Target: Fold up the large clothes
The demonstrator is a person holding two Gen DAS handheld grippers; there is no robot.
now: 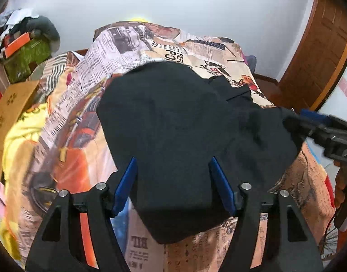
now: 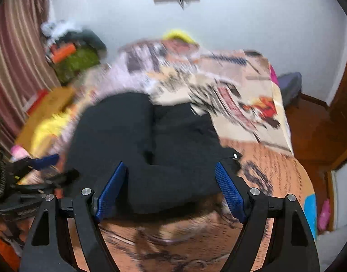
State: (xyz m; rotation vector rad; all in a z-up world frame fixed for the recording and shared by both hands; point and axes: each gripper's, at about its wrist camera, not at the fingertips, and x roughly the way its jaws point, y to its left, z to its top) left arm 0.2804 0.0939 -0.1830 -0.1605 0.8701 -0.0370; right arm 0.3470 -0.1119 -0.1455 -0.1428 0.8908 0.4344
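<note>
Two grippers are hanging over the bed [image 1: 82,117], both spread wide and gripping nothing: the left gripper [image 1: 173,184] above the near end of the black garment [image 1: 169,122], the right gripper [image 2: 173,188] above its right-hand bulk. The garment [image 2: 137,136] is lying bunched mid-bed on the printed sheet, already doubled into a rough lump. Its long axis seems to be running away from the grippers toward the wall [image 1: 196,9], though which end is the collar I cannot tell. For the next fold, I'd pinch two matching corners cleanly, lifting evenly so the layers are staying aligned.
</note>
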